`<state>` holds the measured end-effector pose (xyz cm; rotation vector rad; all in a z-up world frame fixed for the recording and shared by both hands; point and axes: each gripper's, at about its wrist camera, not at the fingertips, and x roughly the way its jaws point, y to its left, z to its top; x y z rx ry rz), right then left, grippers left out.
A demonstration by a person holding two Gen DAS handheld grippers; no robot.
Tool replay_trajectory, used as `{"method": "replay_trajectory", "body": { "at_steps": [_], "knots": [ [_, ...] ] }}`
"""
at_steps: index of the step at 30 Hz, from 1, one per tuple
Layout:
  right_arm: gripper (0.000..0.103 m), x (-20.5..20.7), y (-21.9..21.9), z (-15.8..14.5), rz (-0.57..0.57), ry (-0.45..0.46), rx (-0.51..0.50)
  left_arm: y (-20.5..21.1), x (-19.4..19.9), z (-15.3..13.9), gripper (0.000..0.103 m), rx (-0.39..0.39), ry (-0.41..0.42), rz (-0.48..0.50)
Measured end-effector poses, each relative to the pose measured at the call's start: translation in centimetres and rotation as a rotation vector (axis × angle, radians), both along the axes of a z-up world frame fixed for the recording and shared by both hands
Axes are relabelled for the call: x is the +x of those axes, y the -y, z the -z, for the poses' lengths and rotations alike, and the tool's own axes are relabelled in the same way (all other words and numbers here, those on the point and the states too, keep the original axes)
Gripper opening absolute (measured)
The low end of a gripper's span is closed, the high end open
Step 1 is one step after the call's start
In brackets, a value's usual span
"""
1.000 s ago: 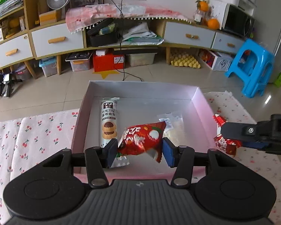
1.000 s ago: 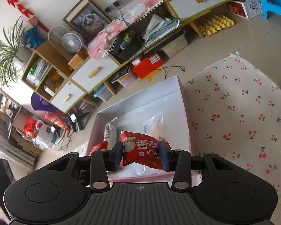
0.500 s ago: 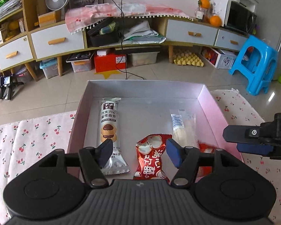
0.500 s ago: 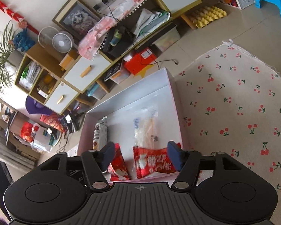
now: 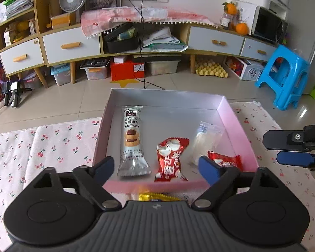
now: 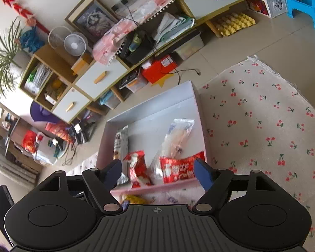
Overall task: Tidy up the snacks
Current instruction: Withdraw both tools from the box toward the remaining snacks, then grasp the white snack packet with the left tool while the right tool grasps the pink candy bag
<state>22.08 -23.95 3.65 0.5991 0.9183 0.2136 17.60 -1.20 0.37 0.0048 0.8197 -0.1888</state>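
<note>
A pink-walled box [image 5: 237, 126] [image 6: 199, 113] lies on the cherry-print cloth. Inside it are a grey cookie pack [image 5: 132, 140] [image 6: 121, 140], a red snack packet [image 5: 171, 159] [image 6: 137, 168], a clear wrapped snack [image 5: 205, 138] [image 6: 176, 136] and a second red packet [image 5: 224, 160] [image 6: 179, 169]. My left gripper [image 5: 155, 166] hangs over the box's near edge, jaws opening, nothing gripped. My right gripper [image 6: 157, 170] also stands above the near edge with jaws opening, the packets lying loose below; it also shows at the right side of the left wrist view, right gripper [image 5: 294, 149].
A yellow wrapped snack [image 5: 155, 197] [image 6: 134, 199] lies on the cloth just outside the box's near wall. Behind stand a wooden drawer cabinet [image 5: 71, 46], a blue stool [image 5: 283, 75] and storage bins on the tiled floor.
Both grippers let go of their red packets, which dropped into the box. Both sets of jaws spread wider and both grippers drew back a little.
</note>
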Motion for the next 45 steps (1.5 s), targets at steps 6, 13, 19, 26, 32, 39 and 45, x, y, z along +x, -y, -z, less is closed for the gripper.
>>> {"method": "replay_trajectory", "body": {
  "at_steps": [6,13,19,26,32,39,45],
  "knots": [
    [0.083,-2.1,-0.8,-1.2,-0.024,-0.013,-0.039,-0.1,-2.1,-0.9,0.098,0.017,0.017,0.001],
    [0.088,-4.8,-1.4,-2.3,-0.052,-0.023,-0.080,-1.4,-4.6,-1.2,0.102,-0.008,-0.017,-0.032],
    [0.089,-6.5,-2.4,-2.5,-0.102,-0.043,-0.146,-2.2,-6.5,-1.2,0.102,0.016,-0.036,-0.054],
    [0.089,-8.2,-3.5,-2.8,-0.144,-0.040,-0.195,-3.5,-8.7,-1.1,0.102,0.010,-0.046,-0.068],
    [0.089,-9.2,-4.0,-1.8,-0.171,-0.032,-0.221,-4.0,-10.3,0.0,0.102,0.012,-0.048,-0.045],
    [0.089,-9.7,-4.2,-0.5,-0.177,-0.102,-0.238,-4.7,-11.0,1.2,0.102,0.055,-0.085,-0.034],
    [0.089,-10.0,-5.4,0.2,-0.213,-0.124,-0.254,-4.2,-12.1,1.7,0.100,0.085,-0.081,0.028]
  ]
}}
